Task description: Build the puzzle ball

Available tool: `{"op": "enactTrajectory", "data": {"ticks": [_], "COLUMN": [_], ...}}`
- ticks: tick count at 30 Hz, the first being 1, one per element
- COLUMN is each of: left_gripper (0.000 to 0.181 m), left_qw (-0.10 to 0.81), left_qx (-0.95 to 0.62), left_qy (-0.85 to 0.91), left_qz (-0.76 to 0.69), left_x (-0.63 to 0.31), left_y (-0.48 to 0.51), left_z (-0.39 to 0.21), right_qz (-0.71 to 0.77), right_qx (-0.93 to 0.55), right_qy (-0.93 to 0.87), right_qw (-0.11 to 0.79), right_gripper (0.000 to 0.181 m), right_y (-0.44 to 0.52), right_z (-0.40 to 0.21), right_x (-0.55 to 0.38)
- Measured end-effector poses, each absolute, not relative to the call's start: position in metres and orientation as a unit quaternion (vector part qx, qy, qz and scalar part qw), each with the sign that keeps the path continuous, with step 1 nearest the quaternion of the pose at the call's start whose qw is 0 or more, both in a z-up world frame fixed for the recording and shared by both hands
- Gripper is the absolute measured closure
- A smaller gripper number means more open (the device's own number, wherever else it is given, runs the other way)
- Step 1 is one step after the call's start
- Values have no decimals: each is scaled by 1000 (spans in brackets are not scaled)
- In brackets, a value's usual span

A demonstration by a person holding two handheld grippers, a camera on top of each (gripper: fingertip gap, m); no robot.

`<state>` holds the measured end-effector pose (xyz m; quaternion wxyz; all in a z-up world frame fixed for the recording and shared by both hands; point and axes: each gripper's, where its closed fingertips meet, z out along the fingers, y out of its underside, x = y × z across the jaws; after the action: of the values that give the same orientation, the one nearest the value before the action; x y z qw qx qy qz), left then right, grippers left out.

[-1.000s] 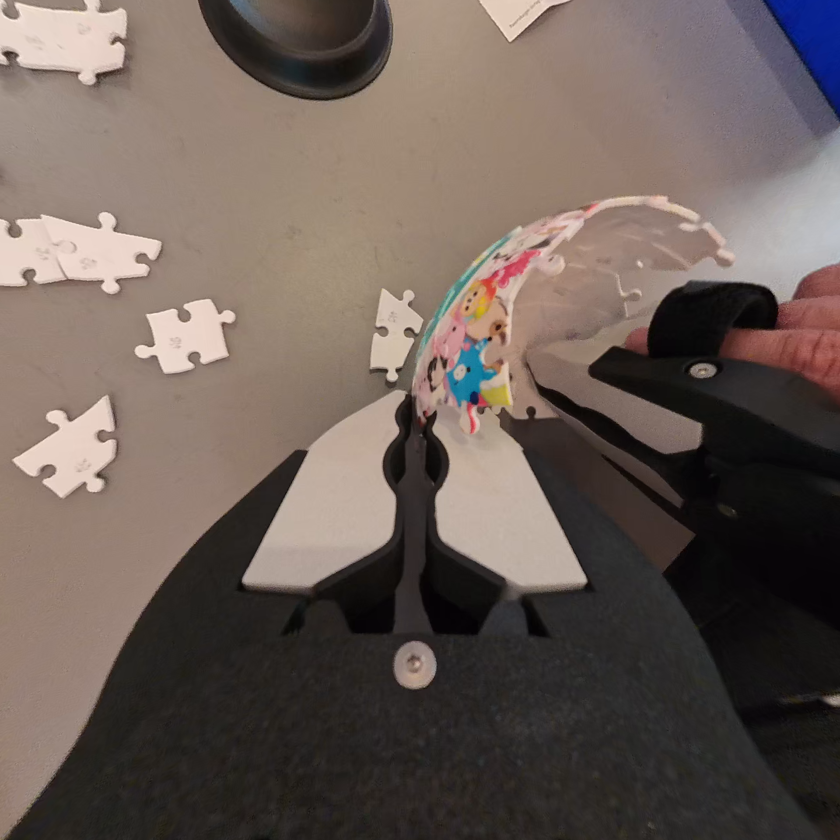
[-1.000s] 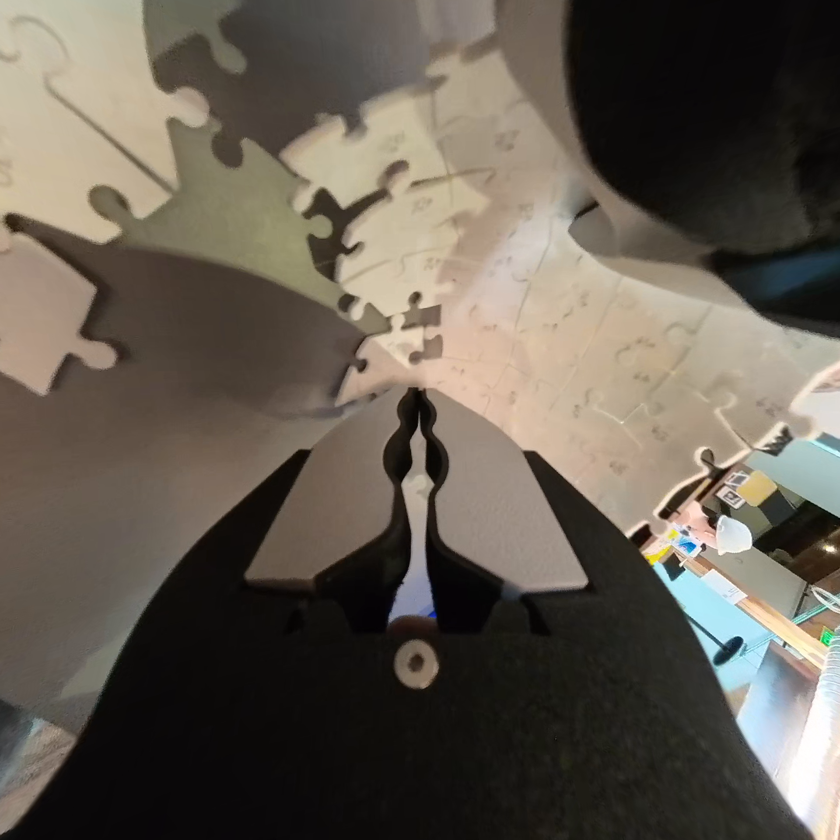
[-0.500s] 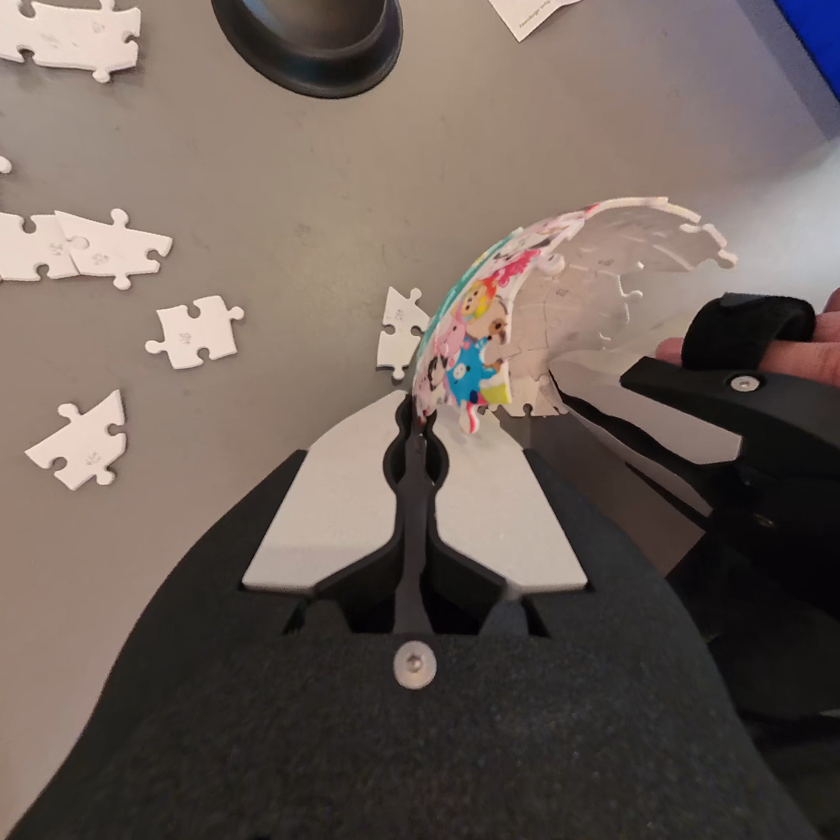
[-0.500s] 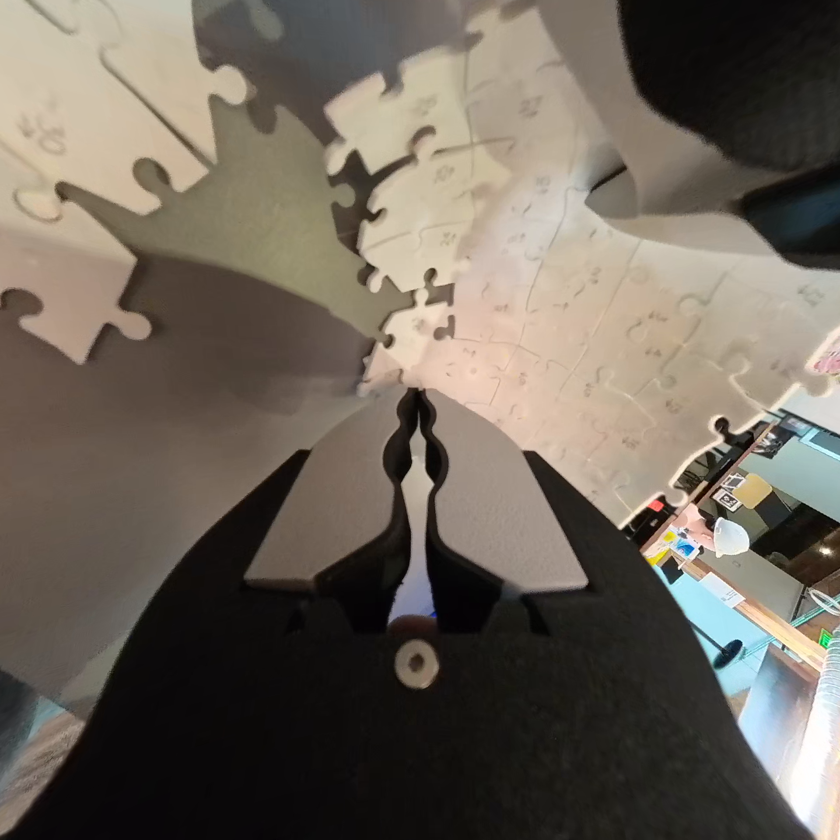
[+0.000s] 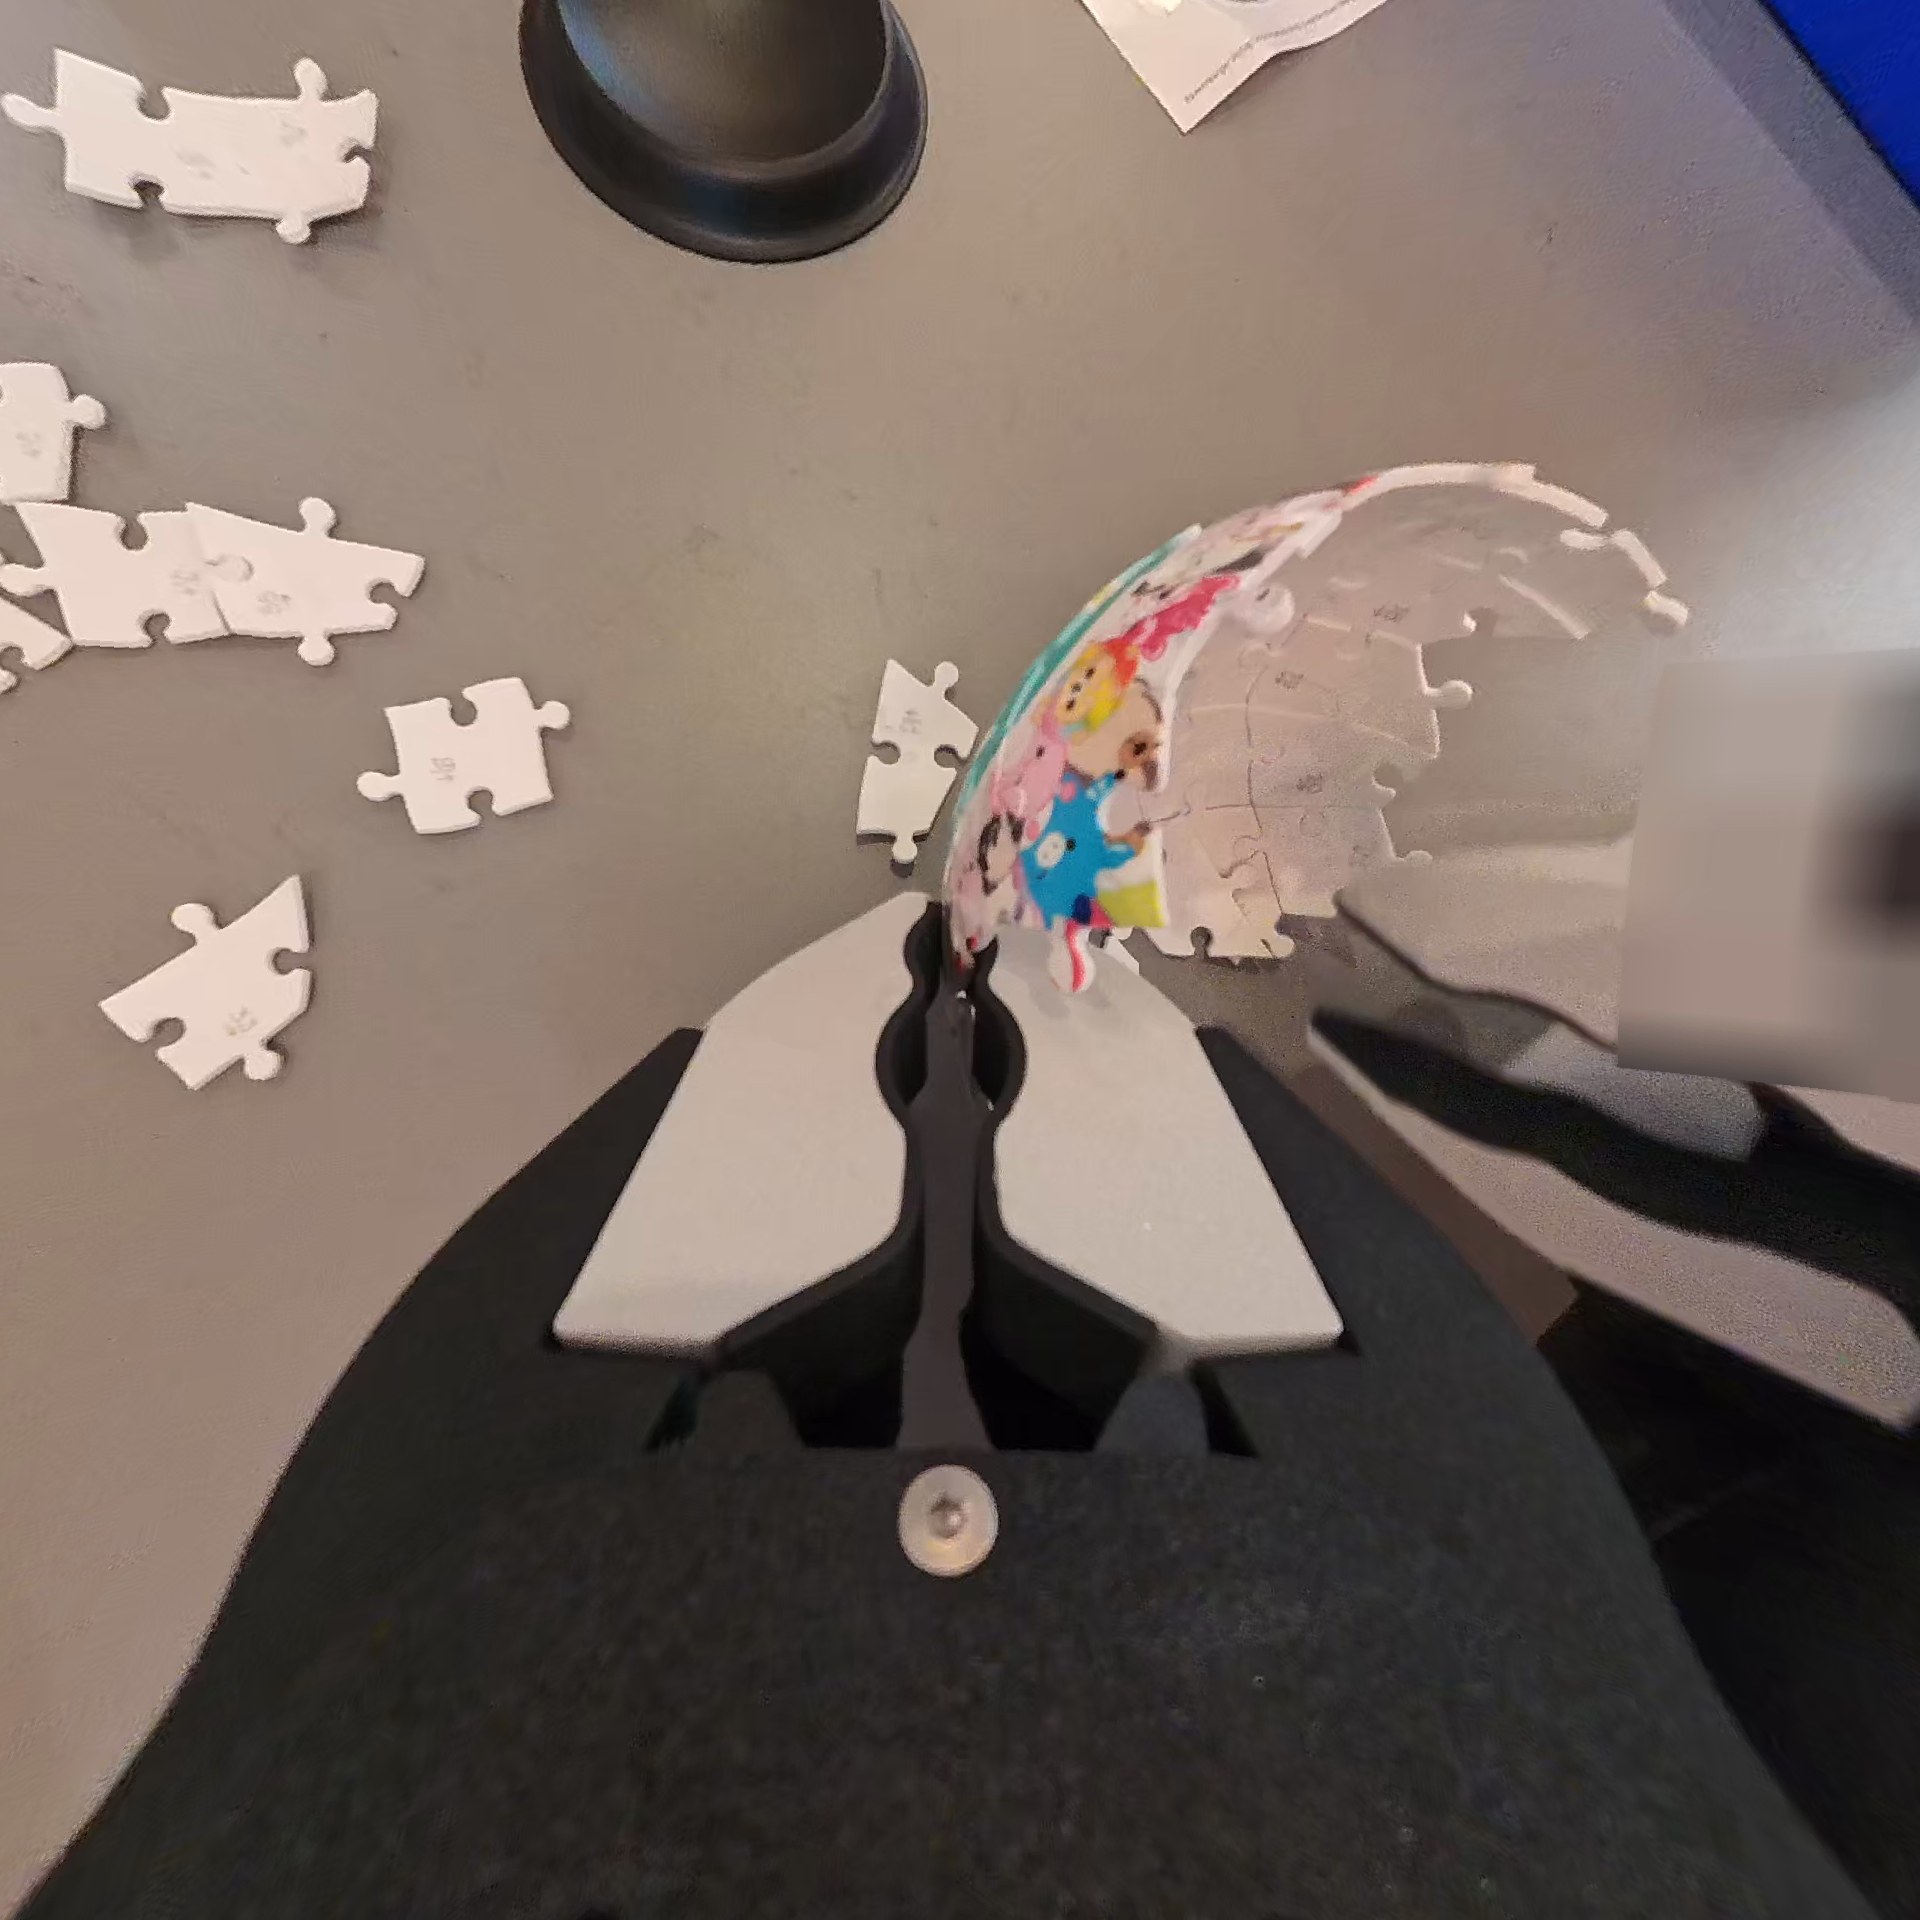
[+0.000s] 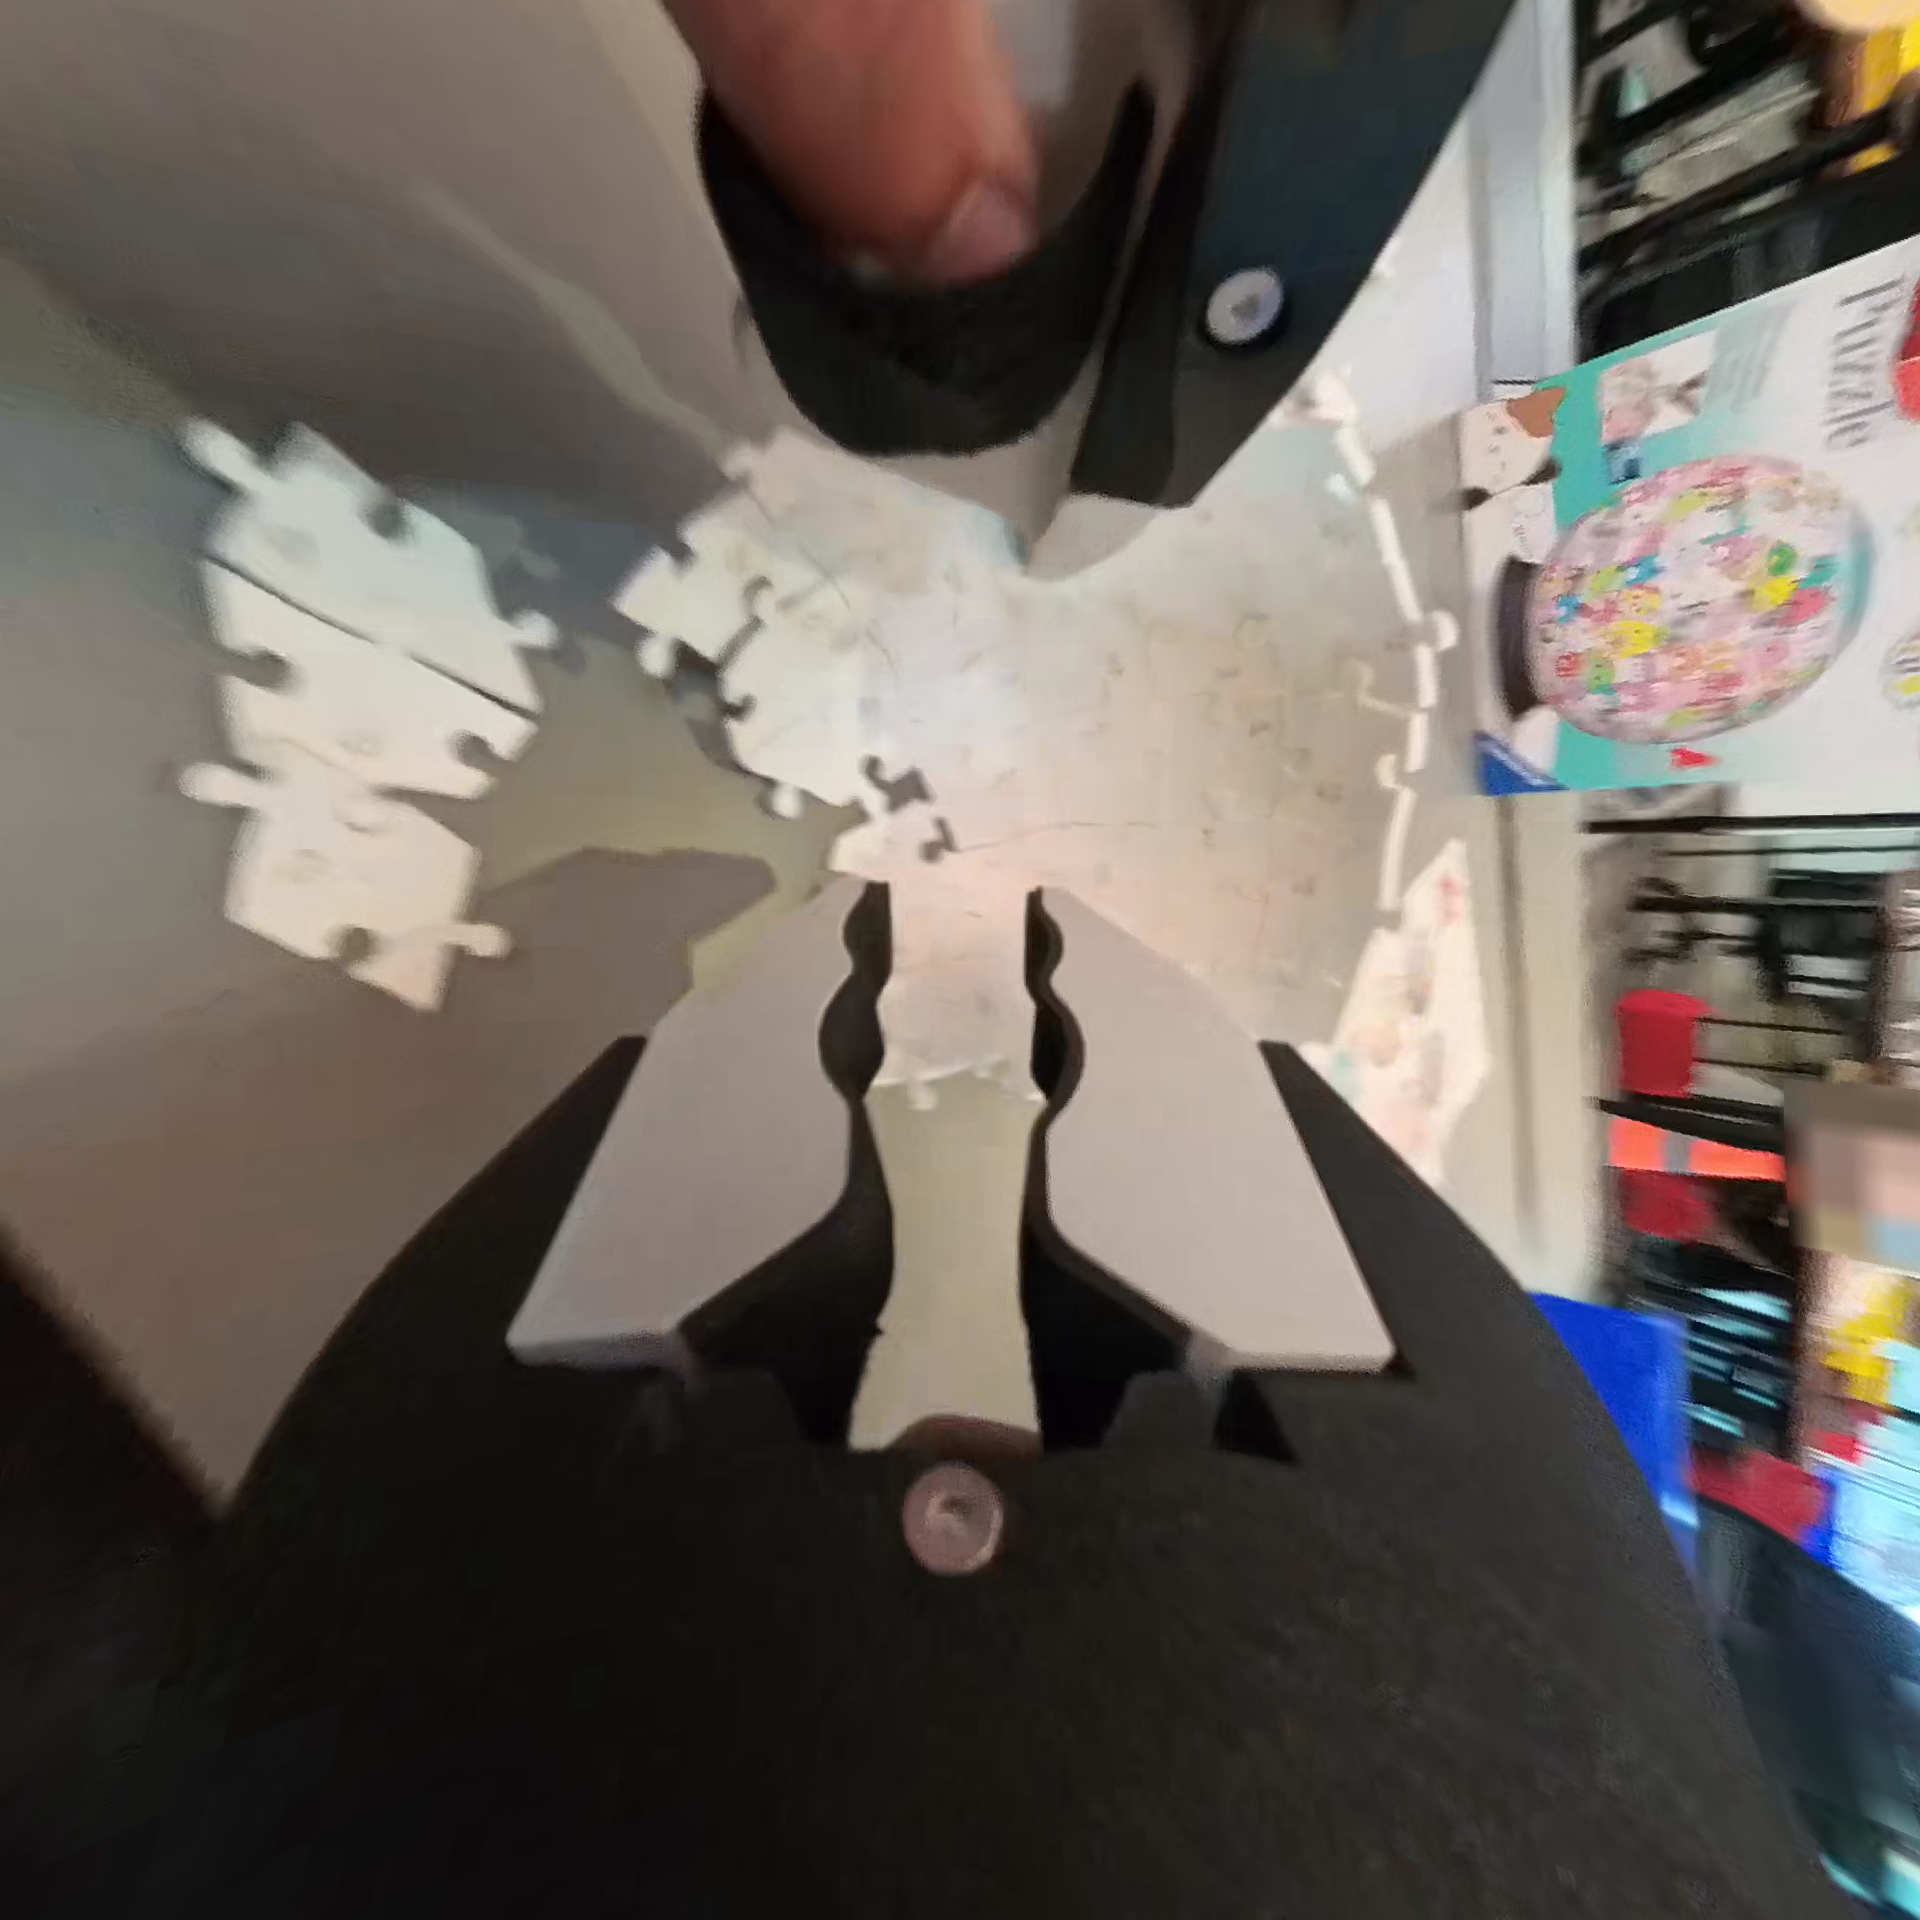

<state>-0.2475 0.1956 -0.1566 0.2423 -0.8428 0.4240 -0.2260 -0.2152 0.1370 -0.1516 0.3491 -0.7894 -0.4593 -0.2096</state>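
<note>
Above the grey table (image 5: 727,436), the left gripper (image 5: 951,935) pinches the lower edge of the half-built puzzle ball shell (image 5: 1288,717), its white hollow facing right, while the right gripper (image 6: 956,904), jaws spread, holds nothing.

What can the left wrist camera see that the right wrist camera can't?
Only the left wrist view shows the ball shell's colourful outside, the left gripper shut on its edge, the black stand and a paper sheet. Only the right wrist view shows the puzzle box, shelves and the open right gripper. Both show the shell's white inside, the grey table and loose white pieces.
</note>
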Motion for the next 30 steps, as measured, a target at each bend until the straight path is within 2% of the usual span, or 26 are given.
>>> {"op": "enactTrajectory", "data": {"ticks": [1, 3, 6, 7, 15, 30], "left_gripper": [179, 179, 179, 179, 179, 179], "left_qw": [245, 251, 256, 258, 253, 245], "left_qx": [-843, -842, -841, -841, -841, -842], "left_qy": [423, 423, 422, 422, 420, 422], "left_qz": [-225, -222, -221, -220, -228, -229], "left_x": [-248, -248, -247, -247, -248, -242], "left_y": [195, 195, 195, 195, 194, 188], "left_z": [-156, -156, -155, -155, -156, -156], "right_qz": [-177, -157, -128, -136, -147, -187], "right_qx": [-796, -799, -821, -827, -816, -839], "right_qy": [-454, -434, -418, -406, -352, -378], "right_qw": [358, 386, 367, 364, 434, 343], "right_gripper": [157, 157, 137, 136, 144, 144], "right_y": [130, 127, 122, 124, 122, 123], "right_z": [-153, -148, -159, -161, -154, -183], "right_x": [-223, -225, -221, -217, -221, -209]}}
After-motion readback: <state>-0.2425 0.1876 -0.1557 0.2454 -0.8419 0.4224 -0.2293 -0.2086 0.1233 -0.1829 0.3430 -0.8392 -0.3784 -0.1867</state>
